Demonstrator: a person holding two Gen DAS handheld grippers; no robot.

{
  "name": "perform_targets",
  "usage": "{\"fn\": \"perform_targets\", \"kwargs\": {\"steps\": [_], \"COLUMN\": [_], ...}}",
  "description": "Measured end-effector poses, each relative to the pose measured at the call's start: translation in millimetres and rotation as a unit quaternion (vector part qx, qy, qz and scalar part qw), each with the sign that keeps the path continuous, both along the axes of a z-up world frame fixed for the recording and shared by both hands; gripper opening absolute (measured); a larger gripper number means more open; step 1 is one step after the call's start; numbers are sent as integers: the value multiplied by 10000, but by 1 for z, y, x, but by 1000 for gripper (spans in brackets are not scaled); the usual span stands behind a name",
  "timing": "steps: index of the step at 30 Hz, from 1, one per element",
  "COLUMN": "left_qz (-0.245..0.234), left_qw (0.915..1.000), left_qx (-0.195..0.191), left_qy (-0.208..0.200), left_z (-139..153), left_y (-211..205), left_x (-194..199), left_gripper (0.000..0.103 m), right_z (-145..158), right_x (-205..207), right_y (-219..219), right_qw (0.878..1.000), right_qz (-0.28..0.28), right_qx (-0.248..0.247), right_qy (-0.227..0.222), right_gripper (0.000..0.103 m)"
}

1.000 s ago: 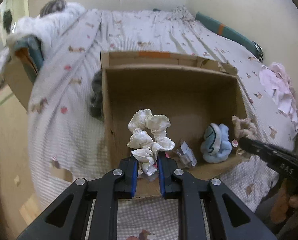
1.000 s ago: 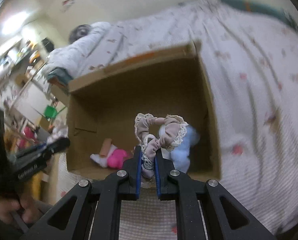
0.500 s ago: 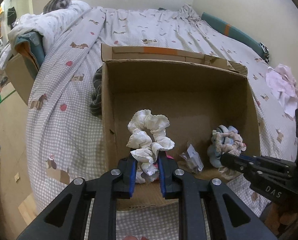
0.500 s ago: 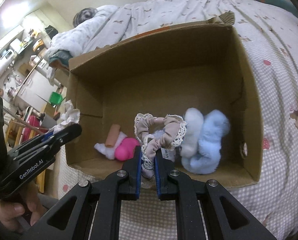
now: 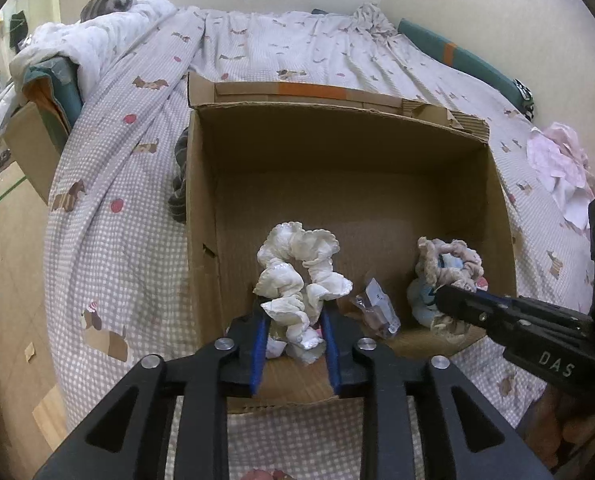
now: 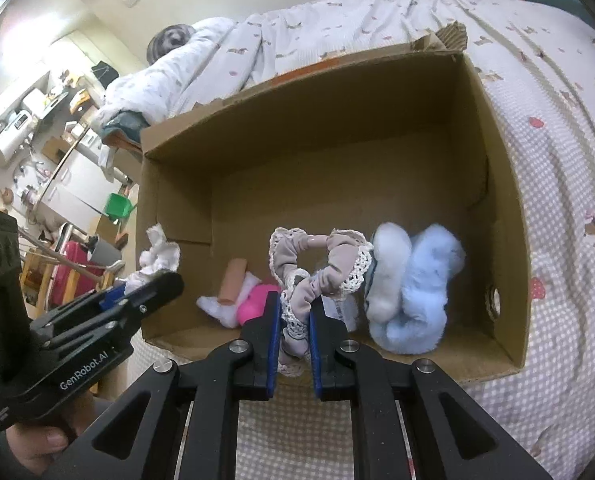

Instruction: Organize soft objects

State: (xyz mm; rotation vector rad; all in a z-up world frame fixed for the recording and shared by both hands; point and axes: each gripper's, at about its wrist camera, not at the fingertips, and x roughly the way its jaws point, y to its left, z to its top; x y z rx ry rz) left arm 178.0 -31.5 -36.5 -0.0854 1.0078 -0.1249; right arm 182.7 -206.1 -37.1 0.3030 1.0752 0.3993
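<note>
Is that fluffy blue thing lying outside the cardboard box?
No, the fluffy blue thing lies inside the cardboard box, on its floor near the right wall.

One open cardboard box (image 5: 337, 168) stands on one bed (image 5: 109, 184). Three scrunchies show: a white one (image 5: 299, 268), a beige lace-trimmed one (image 6: 321, 272) and a fluffy blue-and-white one (image 6: 411, 288). Also in the box lie one pink-and-white soft toy (image 6: 241, 300) and one small clear packet (image 5: 375, 308). Two grippers are in view, the left gripper (image 5: 293, 340) and the right gripper (image 6: 295, 344). One pink cloth (image 5: 557, 168) lies far right on the bed.
</note>
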Motion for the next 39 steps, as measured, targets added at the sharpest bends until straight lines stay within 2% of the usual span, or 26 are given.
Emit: {"fn": "perform_targets", "kwargs": {"steps": [2,3,4,5,6,7,9,11,13,15,21,26,31,36,39], "left_qz": [26,37,46,45,36,26,23,98,188,324,597,760,847,799,794], "left_qw": [10000,9999,9999,9999,9998,9998,9996,9992,9983,9968,9927,9896,9905,9892,9890], "left_qx": [-71,-99,-98,-82,-77,-75,-14,126,297,458,468,560,531,567,490], "left_qy": [0,-34,-66,-119,-157,-199,-286,-372,-457,-576,-936,-1085,-941,-1087,-1147], "left_z": [1,3,4,7,8,11,16,20,25,31,54,64,66,71,71], "left_y": [1,2,2,2,1,1,-1,-1,1,5,20,25,30,31,33], "left_x": [-1,-2,-3,-5,-7,-9,-14,-21,-27,-33,-54,-83,-101,-120,-133], "left_gripper": [47,54,70,81,83,84,89,94,94,94,94,94,94,94,103], "right_z": [0,1,2,3,4,5,8,11,15,22,49,63,69,75,76], "right_x": [0,-1,-2,-3,-4,-5,-8,-10,-13,-18,-38,-57,-77,-98,-105], "right_y": [-5,-7,-9,-10,-11,-12,-14,-16,-19,-23,-30,-37,-44,-50,-52], "right_qw": [9999,9999,9998,9997,9997,9996,9994,9992,9988,9981,9943,9914,9894,9852,9841], "right_qz": [-100,-146,-183,-205,-215,-220,-285,-340,-457,-553,-640,-700,-770,-825,-820], "right_qx": [58,80,99,114,129,146,190,174,95,95,-131,-364,-445,-409,-449], "right_qy": [19,19,8,-3,-14,-18,-66,-79,-134,-267,-848,-1044,-1145,-1449,-1509], "right_gripper": [16,20,27,31,42,61,73,76,93,103,103,103,103,103,103]}}
